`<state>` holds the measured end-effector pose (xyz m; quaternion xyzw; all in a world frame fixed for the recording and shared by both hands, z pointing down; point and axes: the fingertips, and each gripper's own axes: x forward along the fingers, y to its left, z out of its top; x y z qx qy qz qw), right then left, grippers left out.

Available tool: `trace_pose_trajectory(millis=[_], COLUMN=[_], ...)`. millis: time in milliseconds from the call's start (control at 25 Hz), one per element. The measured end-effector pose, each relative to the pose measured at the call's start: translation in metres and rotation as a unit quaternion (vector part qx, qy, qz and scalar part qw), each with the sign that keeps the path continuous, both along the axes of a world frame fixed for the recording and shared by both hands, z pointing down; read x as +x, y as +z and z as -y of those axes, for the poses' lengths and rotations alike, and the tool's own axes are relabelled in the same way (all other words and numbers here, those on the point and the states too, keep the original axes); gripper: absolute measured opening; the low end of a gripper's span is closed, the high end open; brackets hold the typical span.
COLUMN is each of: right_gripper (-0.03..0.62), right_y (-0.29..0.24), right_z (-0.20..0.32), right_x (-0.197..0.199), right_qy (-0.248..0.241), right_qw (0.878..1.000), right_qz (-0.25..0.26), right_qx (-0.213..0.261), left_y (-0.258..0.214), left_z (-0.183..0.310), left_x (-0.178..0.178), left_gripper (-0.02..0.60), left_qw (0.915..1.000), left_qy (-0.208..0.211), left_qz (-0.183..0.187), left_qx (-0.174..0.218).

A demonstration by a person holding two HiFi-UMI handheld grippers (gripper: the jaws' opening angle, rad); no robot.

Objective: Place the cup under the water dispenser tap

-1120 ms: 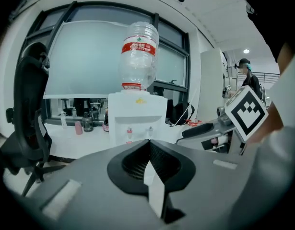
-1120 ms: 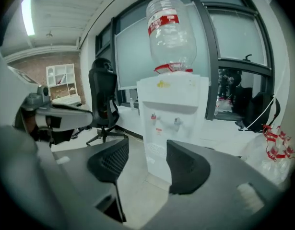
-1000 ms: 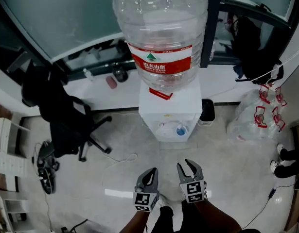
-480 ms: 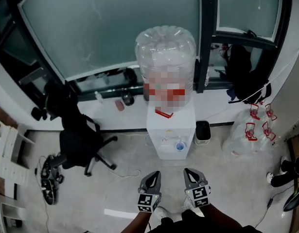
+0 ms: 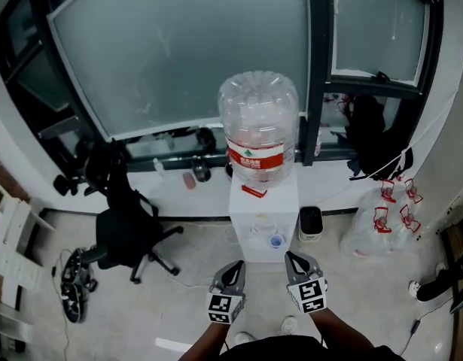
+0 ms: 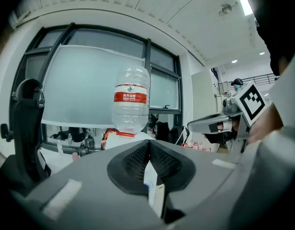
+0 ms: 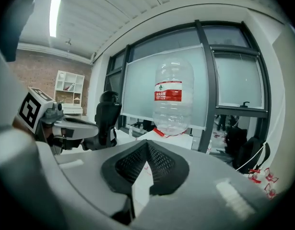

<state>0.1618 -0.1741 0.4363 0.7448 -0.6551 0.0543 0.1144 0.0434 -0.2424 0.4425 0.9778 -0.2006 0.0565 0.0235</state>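
1. Cup point(image 5: 276, 241) stands in the water dispenser point(image 5: 263, 201) alcove, apparently under the tap, at 12 o'clock from both grippers.
2. Left gripper point(image 5: 236, 266) and right gripper point(image 5: 293, 259) both have their claws pressed together, pinching nothing; the right was part-open a second ago.
3. Both have risen and the dispenser now looks farther off, so the placing looks finished.

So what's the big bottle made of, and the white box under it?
The big bottle looks like clear plastic: you can see the window through it, and it glints in the light. The white box looks like smooth hard plastic or painted metal. Its flat, even white sides would fit either one.
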Motion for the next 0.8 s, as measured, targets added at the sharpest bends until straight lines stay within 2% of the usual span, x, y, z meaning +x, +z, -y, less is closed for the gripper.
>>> trace_pose_trajectory(millis=[520, 800], right_gripper=[0.002, 0.002], right_y=[-0.03, -0.027], right_z=[0.014, 0.011], right_x=[0.005, 0.003], right_qy=[0.002, 0.002], right_qw=[1.0, 1.0], right_qz=[-0.011, -0.018], right_qx=[0.029, 0.023], left_y=[-0.013, -0.014], left_z=[0.009, 0.008], left_x=[-0.001, 0.001], left_gripper=[0.017, 0.017], left_qw=[1.0, 0.9999], left_qy=[-0.005, -0.001], left_qz=[0.004, 0.01], left_qx=[0.003, 0.006])
